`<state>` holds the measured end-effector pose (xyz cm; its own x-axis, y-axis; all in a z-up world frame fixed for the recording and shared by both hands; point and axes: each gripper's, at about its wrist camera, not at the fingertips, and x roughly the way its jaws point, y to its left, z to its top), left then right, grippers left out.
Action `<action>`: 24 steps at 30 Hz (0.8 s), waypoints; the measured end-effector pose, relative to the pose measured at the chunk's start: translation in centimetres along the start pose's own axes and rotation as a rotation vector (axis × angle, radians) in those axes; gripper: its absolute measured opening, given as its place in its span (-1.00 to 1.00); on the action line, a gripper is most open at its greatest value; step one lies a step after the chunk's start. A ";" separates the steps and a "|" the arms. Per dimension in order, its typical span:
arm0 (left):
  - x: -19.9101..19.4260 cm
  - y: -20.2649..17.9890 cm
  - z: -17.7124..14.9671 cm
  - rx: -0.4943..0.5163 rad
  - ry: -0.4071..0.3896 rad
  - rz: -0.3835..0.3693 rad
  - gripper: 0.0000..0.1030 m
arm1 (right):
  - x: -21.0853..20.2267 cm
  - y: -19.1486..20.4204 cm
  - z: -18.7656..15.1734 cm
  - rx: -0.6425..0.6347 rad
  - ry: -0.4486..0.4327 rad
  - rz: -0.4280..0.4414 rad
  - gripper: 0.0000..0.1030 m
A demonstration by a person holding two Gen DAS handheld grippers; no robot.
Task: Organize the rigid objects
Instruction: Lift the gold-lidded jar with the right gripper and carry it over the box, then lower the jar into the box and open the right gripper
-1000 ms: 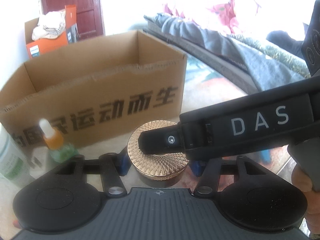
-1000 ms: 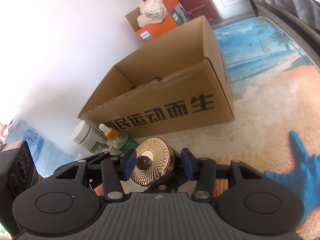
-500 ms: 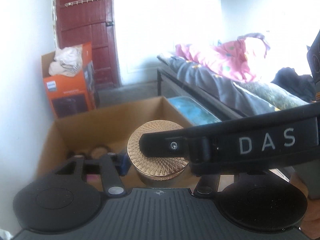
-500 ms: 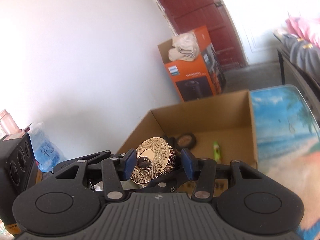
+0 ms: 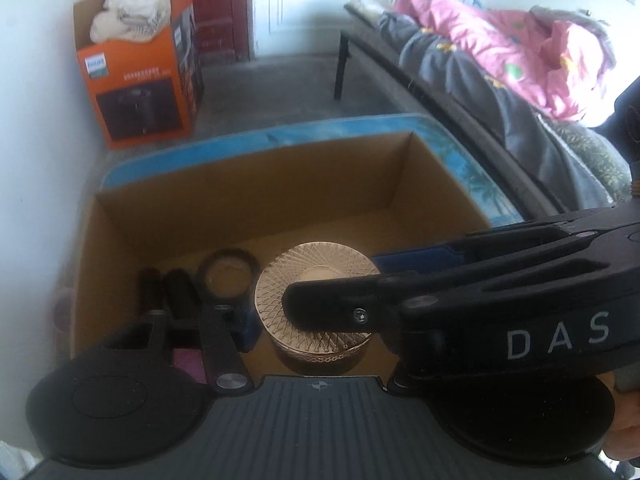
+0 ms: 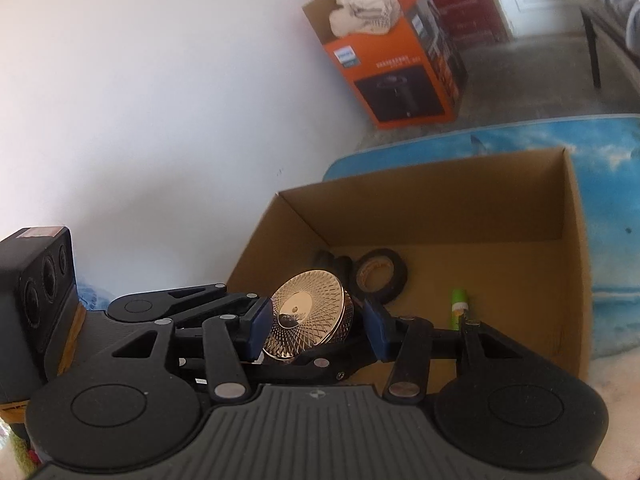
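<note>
Two tools clamp one gold jar point(image 6: 310, 316) at once: the right tool point(image 6: 316, 326) pinches its sides between blue pads, and the left tool point(image 5: 316, 326) closes on it from the crossing direction, so its arm passes under the right tool in the right wrist view. Doubling the grip likely steadies a heavy, slick, round thing that one pair of pads could let twist; it already sits tilted in the right tool.

Jar and tools hang over the open box point(image 5: 248, 184), near its front wall and above the floor inside. A tape roll point(image 6: 380, 274) and dark cylinders point(image 5: 166, 294) lie toward the left corner, a green tube point(image 6: 458, 308) toward the right. Bare cardboard stretches through the middle and back, which looks like the roomiest place to set the jar down. Tall walls on all sides mean both tools must descend fairly straight and withdraw upward, minding the front rim close below them.
</note>
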<state>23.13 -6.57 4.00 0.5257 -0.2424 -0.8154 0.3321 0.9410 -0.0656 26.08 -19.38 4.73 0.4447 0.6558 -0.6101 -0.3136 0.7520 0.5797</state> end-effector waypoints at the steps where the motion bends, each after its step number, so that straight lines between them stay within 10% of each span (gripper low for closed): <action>1: 0.9 0.4 0.2 -0.014 0.035 -0.004 0.09 | 1.0 -0.7 0.4 0.024 0.033 0.003 0.03; 10: 5.5 2.6 0.0 -0.115 0.240 -0.028 0.09 | 7.2 -4.2 1.1 0.139 0.227 -0.003 0.03; 24: 6.2 2.9 -0.1 -0.187 0.291 -0.060 0.28 | 10.3 -6.0 1.1 0.175 0.310 -0.030 0.03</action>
<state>27.32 -5.34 -1.31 0.2554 -0.2465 -0.9349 0.1926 0.9605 -0.2006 33.41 -17.19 -4.42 0.1668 0.6431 -0.7474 -0.1439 0.7658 0.6267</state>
